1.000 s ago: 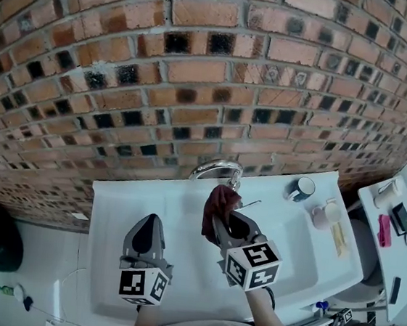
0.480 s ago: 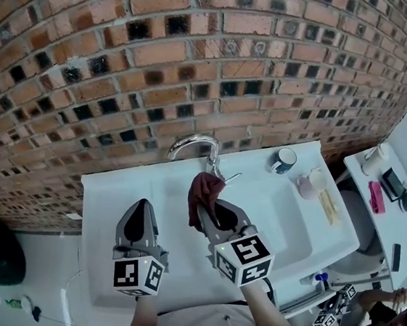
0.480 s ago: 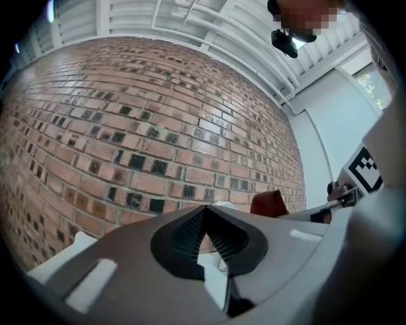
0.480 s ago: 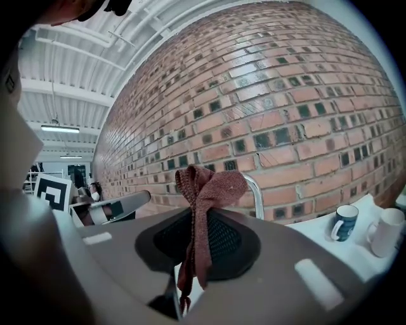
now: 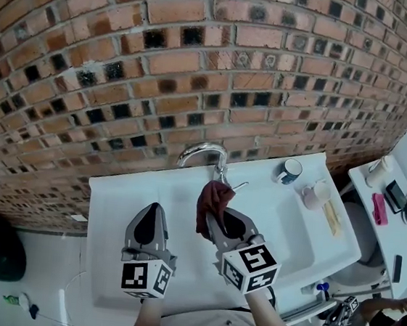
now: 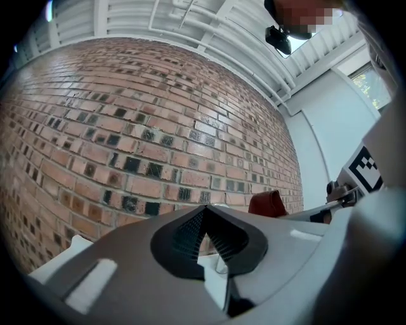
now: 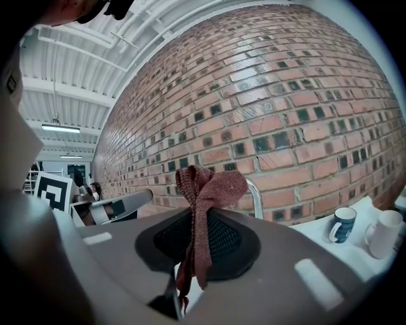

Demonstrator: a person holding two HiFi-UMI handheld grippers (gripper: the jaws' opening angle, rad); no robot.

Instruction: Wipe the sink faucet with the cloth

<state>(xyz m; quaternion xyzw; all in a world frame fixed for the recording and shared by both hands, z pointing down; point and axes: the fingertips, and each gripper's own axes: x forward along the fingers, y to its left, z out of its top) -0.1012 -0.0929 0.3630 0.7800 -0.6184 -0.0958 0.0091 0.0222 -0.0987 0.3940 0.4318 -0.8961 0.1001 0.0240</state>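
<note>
Jaws of right gripper (image 5: pixel 217 219) on one cloth (image 5: pixel 211 194), by one faucet (image 5: pixel 203 151)

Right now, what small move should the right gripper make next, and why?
Probably ease the right gripper forward so the cloth presses against the faucet. Its jaws are shut on the cloth, which sits bunched just in front of the faucet's base. Whether they already touch is unclear.

washroom corner: white sink (image 5: pixel 121 211), faucet (image 5: pixel 203 151), brick wall (image 5: pixel 200 63).
</note>
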